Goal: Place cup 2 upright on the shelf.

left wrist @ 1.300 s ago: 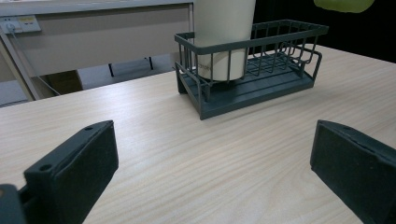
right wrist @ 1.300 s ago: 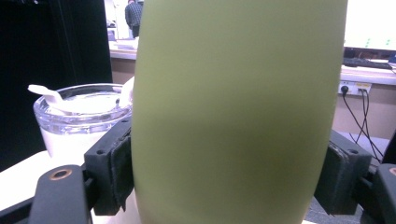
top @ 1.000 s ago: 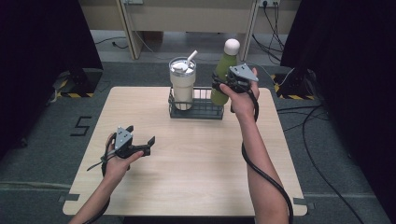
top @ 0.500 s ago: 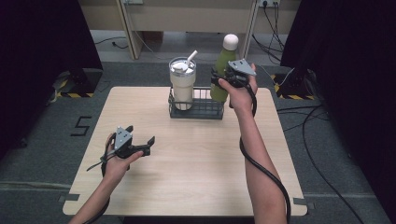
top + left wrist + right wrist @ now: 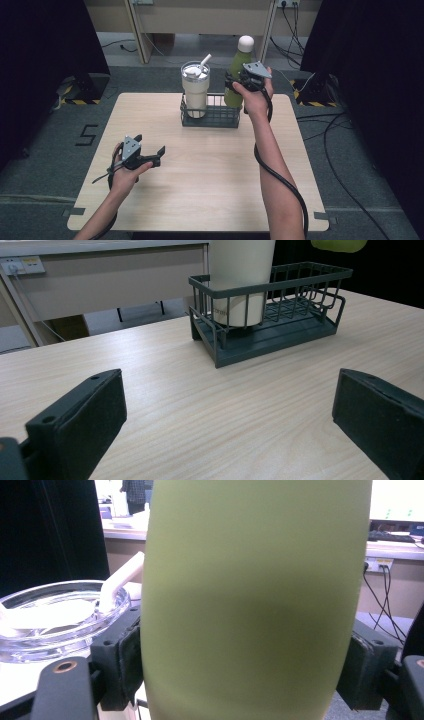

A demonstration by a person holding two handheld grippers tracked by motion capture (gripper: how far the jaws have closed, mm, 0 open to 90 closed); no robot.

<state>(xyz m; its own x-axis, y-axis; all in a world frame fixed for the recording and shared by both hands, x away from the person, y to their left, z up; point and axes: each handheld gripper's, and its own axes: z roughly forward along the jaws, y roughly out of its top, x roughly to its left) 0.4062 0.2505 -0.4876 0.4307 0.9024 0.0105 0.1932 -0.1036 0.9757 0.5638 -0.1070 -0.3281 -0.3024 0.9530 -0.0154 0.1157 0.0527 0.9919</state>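
A: Green bottle (image 5: 235, 80) with the white cap is clamped at mid-body by the right gripper (image 5: 239, 82). In the right gripper view both black jaws press against its sides. The left gripper view catches its rounded base hanging above the right end of the wire basket (image 5: 210, 116), clear of the basket floor.

B: Step in hand?

A: Judged as a lift out of the basket or a lowering into it; one moment cannot settle which. The white tumbler (image 5: 195, 90) with the straw lid stands in the left end, just beside the bottle.

B: Left side?

A: Left gripper (image 5: 150, 157) hovers low over the wooden table (image 5: 210, 190), jaws wide, holding nothing, well apart from the basket.

B: Next move calls for?

A: Bottle kept upright, travel straight up or down, clear of the tumbler lid and basket rim.
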